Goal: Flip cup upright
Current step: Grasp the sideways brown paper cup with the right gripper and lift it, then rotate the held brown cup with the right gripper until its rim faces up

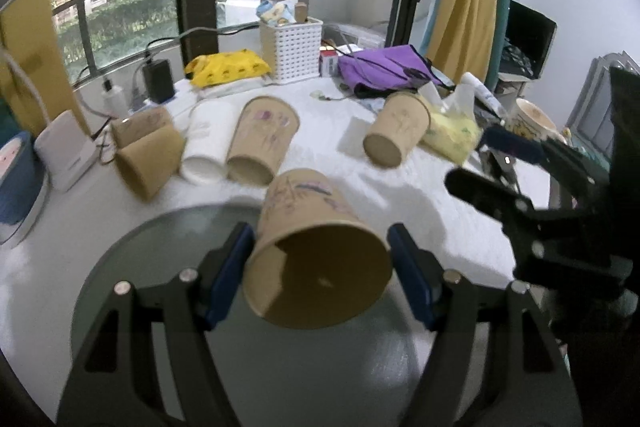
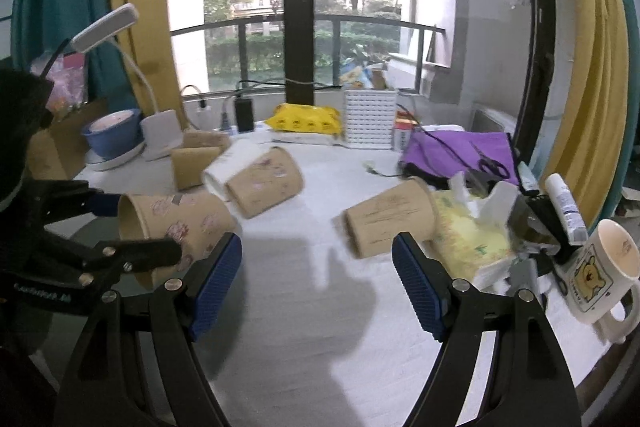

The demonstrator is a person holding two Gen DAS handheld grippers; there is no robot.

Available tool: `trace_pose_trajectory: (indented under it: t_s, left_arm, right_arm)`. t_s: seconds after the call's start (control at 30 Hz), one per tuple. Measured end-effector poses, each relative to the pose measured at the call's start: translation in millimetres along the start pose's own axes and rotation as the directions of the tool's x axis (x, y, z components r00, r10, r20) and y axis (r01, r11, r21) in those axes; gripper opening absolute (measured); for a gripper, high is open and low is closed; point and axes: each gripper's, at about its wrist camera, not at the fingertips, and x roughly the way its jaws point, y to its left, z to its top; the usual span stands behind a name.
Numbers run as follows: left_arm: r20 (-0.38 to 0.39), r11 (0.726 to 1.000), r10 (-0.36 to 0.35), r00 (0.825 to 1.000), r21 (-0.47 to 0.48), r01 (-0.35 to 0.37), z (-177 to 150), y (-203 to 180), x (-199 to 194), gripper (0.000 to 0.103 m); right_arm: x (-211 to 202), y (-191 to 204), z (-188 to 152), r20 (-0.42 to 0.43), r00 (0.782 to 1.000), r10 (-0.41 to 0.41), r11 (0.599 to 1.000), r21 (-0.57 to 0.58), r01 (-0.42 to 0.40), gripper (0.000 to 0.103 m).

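A brown paper cup point(image 1: 316, 255) with a purple flower print lies tilted on its side between the blue pads of my left gripper point(image 1: 320, 267), its open mouth toward the camera, over a round glass plate point(image 1: 120, 307). The pads sit against the cup's sides. The same cup point(image 2: 176, 223) shows at the left of the right wrist view, held by the left gripper. My right gripper point(image 2: 316, 279) is open and empty above the white tablecloth. Another brown cup point(image 2: 390, 223) lies on its side just beyond its right finger.
More cups lie on their sides on the table: two brown point(image 1: 262, 143) point(image 1: 146, 163) and one white point(image 1: 206, 147). A white basket point(image 1: 290, 47), yellow packet point(image 1: 226, 67), purple cloth point(image 1: 384, 67), tissue pack point(image 2: 468, 231) and bear mug point(image 2: 600, 271) ring the table.
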Motion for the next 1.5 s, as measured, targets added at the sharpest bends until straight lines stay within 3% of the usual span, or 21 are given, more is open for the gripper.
trace_pose_trajectory:
  t_s: [0.3,0.47,0.67,1.0,1.1,1.33,1.5]
  left_arm:
    - [0.009,1.000,-0.030,1.000,0.005,0.030,-49,34,-44,0.071]
    - [-0.001,0.995,-0.099,0.995,0.028,0.099,-68,50,-52,0.071]
    - [-0.007,0.984,-0.173,0.985,0.037,0.173,-76,73,-48,0.071]
    - [-0.062,0.972,-0.233,0.971,0.020,0.235,-77,98,-33,0.075]
    - [-0.060,0.975,-0.216,0.974,0.031,0.218,-79,101,-36,0.079]
    - [-0.057,0.987,-0.161,0.985,0.012,0.162,-88,112,-49,0.080]
    - [-0.051,0.995,-0.100,0.994,-0.015,0.100,-98,120,-59,0.080]
  right_arm:
    - [-5,55,-4,-0.015,0.997,0.076,0.997,0.011,-0.075,0.080]
    - [-2,80,-6,-0.040,0.995,0.091,0.996,-0.001,-0.091,0.080]
    - [8,98,-4,-0.071,0.992,0.100,0.995,0.001,-0.100,0.080]
    - [29,110,-4,-0.142,0.983,0.117,0.993,-0.003,-0.119,0.080]
    - [34,114,-3,-0.153,0.978,0.138,0.990,-0.021,-0.143,0.080]
    - [41,128,2,-0.189,0.957,0.222,0.964,-0.101,-0.244,0.080]
    - [52,146,10,-0.258,0.917,0.304,0.905,-0.221,-0.363,0.080]
